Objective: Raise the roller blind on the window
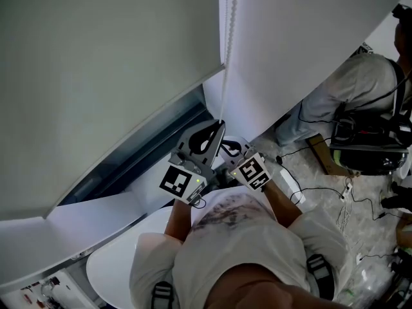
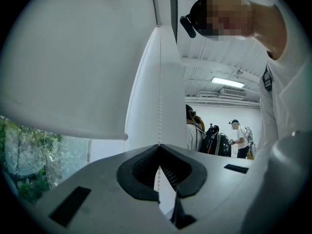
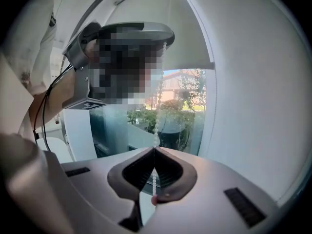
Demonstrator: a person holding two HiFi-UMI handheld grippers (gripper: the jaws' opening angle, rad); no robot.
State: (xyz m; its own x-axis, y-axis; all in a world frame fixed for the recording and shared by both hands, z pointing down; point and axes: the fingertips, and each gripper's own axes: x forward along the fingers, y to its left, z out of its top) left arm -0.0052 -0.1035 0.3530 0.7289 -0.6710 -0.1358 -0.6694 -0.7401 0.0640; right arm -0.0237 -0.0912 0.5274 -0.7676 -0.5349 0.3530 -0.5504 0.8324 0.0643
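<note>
The pale grey roller blind point(image 1: 96, 76) covers most of the window, and its bottom bar hangs above a strip of bare glass point(image 1: 141, 150). A white bead chain point(image 1: 226, 44) runs down beside it into both grippers. My left gripper point(image 1: 215, 131) is shut on the chain, with the beads entering at the closed tips point(image 2: 159, 147). Just below and to the right, my right gripper point(image 1: 230, 150) is also shut on the chain point(image 3: 157, 123), which passes between its closed tips point(image 3: 154, 150). The blind's lower edge point(image 3: 190, 50) shows above greenery outside.
A white wall panel point(image 1: 302, 37) stands right of the chain. A seated person point(image 1: 360, 82) with gear and cables on the floor point(image 1: 335, 192) is at the right. A white rounded table point(image 1: 116, 266) sits below the sill. Other people point(image 2: 239, 138) stand far off in the room.
</note>
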